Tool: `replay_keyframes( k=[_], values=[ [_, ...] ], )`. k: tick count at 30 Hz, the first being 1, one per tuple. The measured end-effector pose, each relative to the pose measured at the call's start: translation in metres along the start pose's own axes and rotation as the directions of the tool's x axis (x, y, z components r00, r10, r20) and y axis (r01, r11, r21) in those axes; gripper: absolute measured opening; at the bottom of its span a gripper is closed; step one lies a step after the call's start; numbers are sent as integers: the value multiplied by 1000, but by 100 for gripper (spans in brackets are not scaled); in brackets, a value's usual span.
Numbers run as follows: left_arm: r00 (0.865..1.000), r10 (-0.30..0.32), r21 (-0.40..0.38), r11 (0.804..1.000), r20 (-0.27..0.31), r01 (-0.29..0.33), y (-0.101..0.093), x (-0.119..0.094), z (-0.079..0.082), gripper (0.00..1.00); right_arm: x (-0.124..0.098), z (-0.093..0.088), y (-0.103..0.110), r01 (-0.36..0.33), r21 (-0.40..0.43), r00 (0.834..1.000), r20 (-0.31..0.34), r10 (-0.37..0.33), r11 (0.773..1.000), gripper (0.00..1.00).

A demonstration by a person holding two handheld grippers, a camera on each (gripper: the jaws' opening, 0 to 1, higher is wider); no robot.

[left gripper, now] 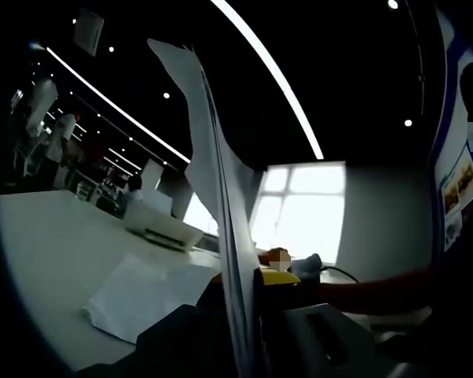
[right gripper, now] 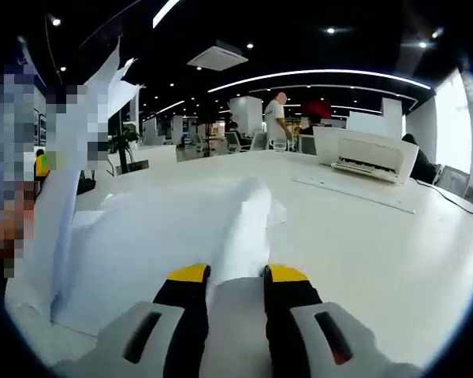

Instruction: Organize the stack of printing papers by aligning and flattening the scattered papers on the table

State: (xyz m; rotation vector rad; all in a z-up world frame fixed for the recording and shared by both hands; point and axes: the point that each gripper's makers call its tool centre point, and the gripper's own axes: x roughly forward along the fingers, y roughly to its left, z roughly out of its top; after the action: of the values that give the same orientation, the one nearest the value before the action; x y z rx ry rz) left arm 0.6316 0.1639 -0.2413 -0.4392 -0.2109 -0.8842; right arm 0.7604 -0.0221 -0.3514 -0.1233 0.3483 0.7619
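White table [left gripper: 55, 252] in the left gripper view carries a printer [left gripper: 162, 228] and loose papers [left gripper: 142, 295]; the left gripper [left gripper: 248, 331] pinches an upright sheaf [left gripper: 213, 181]. Over in the right gripper view, the right gripper [right gripper: 236, 277] grips a curled sheet [right gripper: 248, 224] above papers lying flat.

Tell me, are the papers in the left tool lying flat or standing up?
Standing up: the papers rise edge-on from the left tool, above the table.
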Motion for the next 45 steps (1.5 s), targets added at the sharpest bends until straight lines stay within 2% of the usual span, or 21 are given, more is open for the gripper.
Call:
replay_keyframes(
  k=[6, 14, 16, 17, 21, 24, 31, 36, 39, 44, 45],
  values=[
    [1000, -1, 0, 1000, -1, 1, 0, 0, 0, 6, 0, -2, 15, -57, -23, 998, -5, 57, 998, 3],
    [1000, -1, -4, 1000, 0, 1, 0, 0, 0, 6, -6, -2, 16, -45, -17, 999, 3, 45, 999, 2],
    [1000, -2, -5, 1000, 0, 2, -1, 1, 0, 6, -9, 3, 18, -41, -9, 999, 31, 42, 999, 0],
    [1000, -2, -5, 1000, 1, 2, -1, 1, 0, 6, -11, 11, 17, -33, -15, 997, 76, 34, 999, 0],
    [1000, -3, -10, 1000, 5, 3, -1, 1, 1, 6, -26, 31, 19, -30, -60, 978, 202, 41, 998, 0],
    [1000, -3, -13, 1000, 7, 3, -1, 1, 1, 6, -34, 36, 22, -32, -80, 970, 236, 50, 996, 0],
    [1000, -2, -17, 1000, 12, 2, -1, 1, 2, 6, -48, 54, 14, -32, -9, 952, 304, 33, 999, 0],
    [1000, -2, -18, 1000, 13, 3, -1, 0, 2, 6, -71, 81, 18, -47, 16, 919, 392, 37, 999, 0],
    [1000, -4, -19, 1000, 15, 4, -1, 0, 3, 6, -91, 101, 17, -29, -3, 895, 446, 27, 1000, 0],
    [1000, -4, -16, 1000, 13, 4, -2, 0, 2, 6, -117, 123, 16, -12, -15, 871, 491, 18, 1000, 0],
    [1000, -4, -16, 1000, 13, 4, -2, 0, 2, 6, -122, 129, 16, -5, -35, 861, 508, 22, 999, 0]
  ],
)
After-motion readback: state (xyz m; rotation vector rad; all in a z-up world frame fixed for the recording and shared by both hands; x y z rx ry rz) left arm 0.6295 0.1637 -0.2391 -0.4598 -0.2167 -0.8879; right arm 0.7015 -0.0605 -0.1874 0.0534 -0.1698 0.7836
